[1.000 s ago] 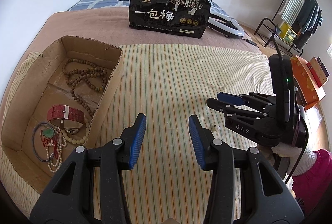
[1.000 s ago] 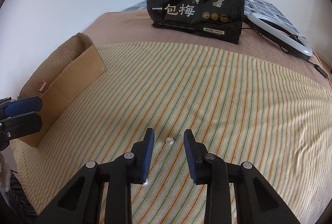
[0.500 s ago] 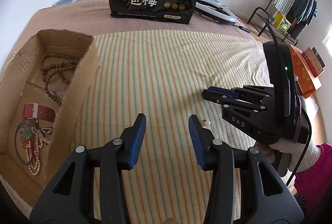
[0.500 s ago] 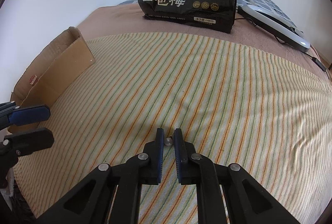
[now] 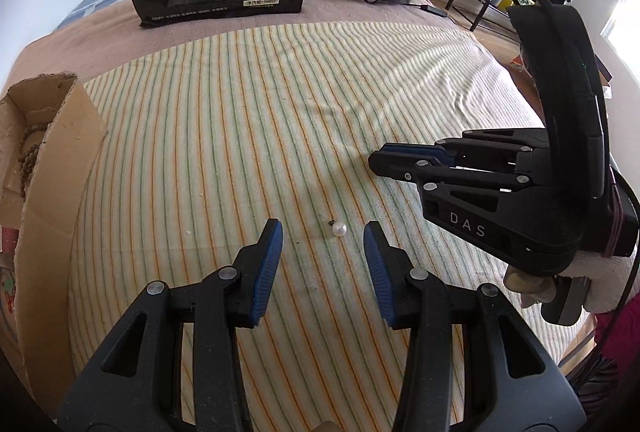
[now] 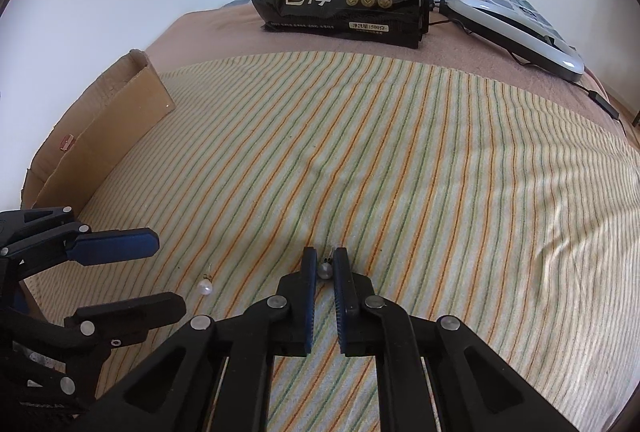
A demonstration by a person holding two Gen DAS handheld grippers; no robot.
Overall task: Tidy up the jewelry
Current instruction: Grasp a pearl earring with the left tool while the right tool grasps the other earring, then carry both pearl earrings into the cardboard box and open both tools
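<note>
Two pearl earrings matter here, and each sits differently to its jaws. In the right wrist view the right gripper (image 6: 325, 264) has its jaws pressed together on one pearl earring (image 6: 325, 271), pinched low in the centre of the frame with its small metal post poking up past the pads toward the top of the picture. The second pearl earring (image 5: 339, 229) lies loose on the striped bed cover (image 5: 280, 111), and in the left wrist view it sits just ahead of the left gripper (image 5: 322, 236), between the lines of its two blue pads and slightly nearer the right-hand one. Those jaws stand spread with nothing touching them. The loose earring's dark post points toward the upper left of that frame, so its long axis runs roughly along the gripper's reach, not across the gap. The left gripper is plainly the nearer one, the right being occupied off to the right of the frame. The cardboard box (image 5: 52, 167), with beads showing inside, stands at the left edge of the left view, where both earrings most likely belong.
</note>
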